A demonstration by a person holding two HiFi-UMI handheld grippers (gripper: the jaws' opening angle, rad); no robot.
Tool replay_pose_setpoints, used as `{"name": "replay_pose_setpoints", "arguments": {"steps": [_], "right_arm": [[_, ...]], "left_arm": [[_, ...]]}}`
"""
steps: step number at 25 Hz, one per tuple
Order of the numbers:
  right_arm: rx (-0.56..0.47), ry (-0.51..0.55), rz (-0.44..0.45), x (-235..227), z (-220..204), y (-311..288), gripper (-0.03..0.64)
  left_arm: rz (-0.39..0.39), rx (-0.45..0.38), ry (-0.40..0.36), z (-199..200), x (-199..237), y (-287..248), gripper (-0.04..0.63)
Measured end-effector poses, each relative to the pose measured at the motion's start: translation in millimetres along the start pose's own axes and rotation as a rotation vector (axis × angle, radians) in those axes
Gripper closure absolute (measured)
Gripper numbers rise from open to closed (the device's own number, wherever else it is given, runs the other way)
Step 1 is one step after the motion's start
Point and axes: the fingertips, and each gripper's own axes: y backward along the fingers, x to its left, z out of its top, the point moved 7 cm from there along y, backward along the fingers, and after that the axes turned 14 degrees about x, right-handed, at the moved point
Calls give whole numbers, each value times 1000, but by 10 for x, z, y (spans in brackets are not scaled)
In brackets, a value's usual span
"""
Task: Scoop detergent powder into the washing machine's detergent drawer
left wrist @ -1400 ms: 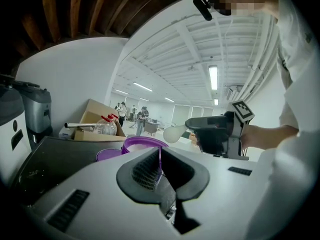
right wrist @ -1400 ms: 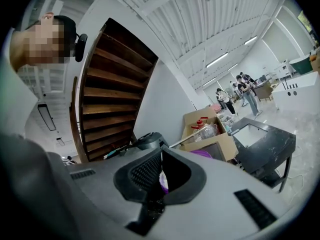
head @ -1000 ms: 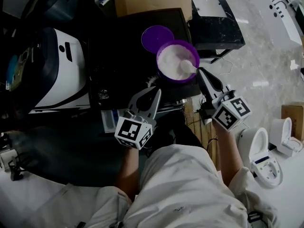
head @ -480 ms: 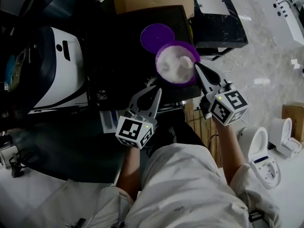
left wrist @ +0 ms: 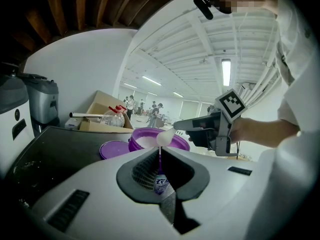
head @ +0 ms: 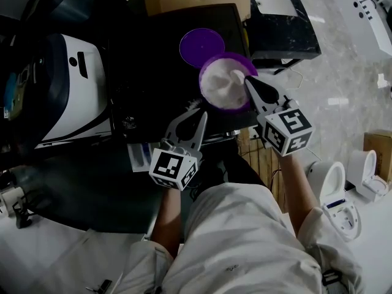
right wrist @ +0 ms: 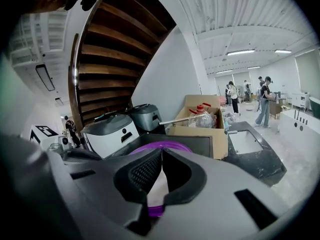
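A purple tub [head: 215, 97] of white detergent powder stands on the black top, its purple lid [head: 201, 46] lying just behind it. My right gripper [head: 248, 79] is shut on a white spoon [head: 236, 76], whose bowl sits over the powder at the tub's right rim. In the left gripper view the spoon [left wrist: 165, 138] shows at rim height above the tub [left wrist: 145, 142]. My left gripper [head: 202, 114] hovers shut and empty in front of the tub. A white washing machine [head: 79, 90] stands to the left, with a small white-and-blue compartment [head: 140, 156] below it.
A cardboard box [head: 196, 2] with bottles stands behind the black top [head: 153, 84]. A black stone slab [head: 285, 29] lies to the right of it. White toilet fittings [head: 340, 204] rest on the floor at the right. The person's pale trousers fill the bottom.
My right gripper has drawn up and to the left, carrying the spoon from deeper in the powder toward the tub's upper right rim. The left gripper has barely moved.
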Motion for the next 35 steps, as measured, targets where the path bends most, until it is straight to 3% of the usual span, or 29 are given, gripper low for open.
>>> {"name": "replay_pose_setpoints", "arguments": {"steps": [12, 35], "right_arm": [[92, 51, -64, -23, -22, -154, 609], [216, 116, -76, 95, -33, -259, 609]], "left_arm": [[-6, 18, 2, -37, 50, -62, 571], [-24, 13, -14, -43, 37, -67, 571]]}}
